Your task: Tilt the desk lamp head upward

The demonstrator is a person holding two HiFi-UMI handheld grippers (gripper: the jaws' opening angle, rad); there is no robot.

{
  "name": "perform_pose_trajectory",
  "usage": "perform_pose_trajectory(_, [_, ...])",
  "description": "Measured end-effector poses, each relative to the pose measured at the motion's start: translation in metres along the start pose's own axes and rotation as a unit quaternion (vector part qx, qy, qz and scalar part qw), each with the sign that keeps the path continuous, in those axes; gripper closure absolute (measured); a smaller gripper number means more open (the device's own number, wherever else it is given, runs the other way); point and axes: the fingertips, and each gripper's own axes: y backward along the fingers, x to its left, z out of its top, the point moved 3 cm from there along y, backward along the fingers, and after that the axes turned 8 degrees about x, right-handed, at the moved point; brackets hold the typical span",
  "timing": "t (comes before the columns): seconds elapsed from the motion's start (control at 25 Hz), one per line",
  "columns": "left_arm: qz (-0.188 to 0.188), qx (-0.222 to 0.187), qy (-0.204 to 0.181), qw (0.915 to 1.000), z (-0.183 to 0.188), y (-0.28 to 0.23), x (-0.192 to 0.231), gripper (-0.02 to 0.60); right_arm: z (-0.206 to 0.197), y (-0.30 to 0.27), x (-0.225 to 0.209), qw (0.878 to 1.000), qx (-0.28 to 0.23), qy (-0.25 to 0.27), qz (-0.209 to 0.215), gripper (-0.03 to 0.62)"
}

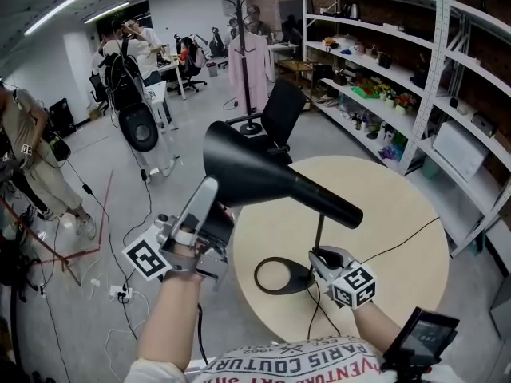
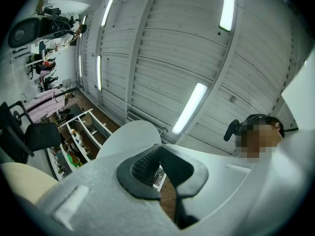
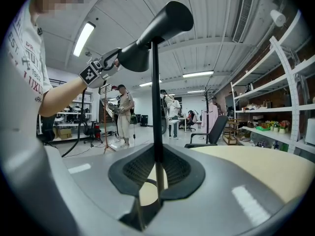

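A black desk lamp stands on the round beige table (image 1: 383,198). Its cone-shaped head (image 1: 263,172) has the wide end toward the far left. A thin stem (image 1: 319,231) runs down to a ring base (image 1: 279,276). My left gripper (image 1: 215,214) is shut on the lower rim of the lamp head, and the right gripper view shows that grip from below on the lamp head (image 3: 157,26). The left gripper view faces the ceiling, with the left gripper (image 2: 158,151) pinching a dark edge. My right gripper (image 1: 323,260) is shut on the stem (image 3: 155,82) just above the base; there the right gripper (image 3: 157,154) has the rod between its pads.
The lamp's cable (image 1: 407,238) trails across the table to the right. White shelving (image 1: 399,78) with small items lines the right wall. A black office chair (image 1: 279,114) and a coat rack (image 1: 243,54) stand beyond the table. People stand at the far left.
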Motion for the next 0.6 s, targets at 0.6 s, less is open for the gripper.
perform_pose_trajectory(0.6, [0.002,-0.006,0.016,0.9999,0.0,0.01,0.002,0.517,0.003,0.002,-0.005,0.999,0.028,-0.033,0.024,0.528])
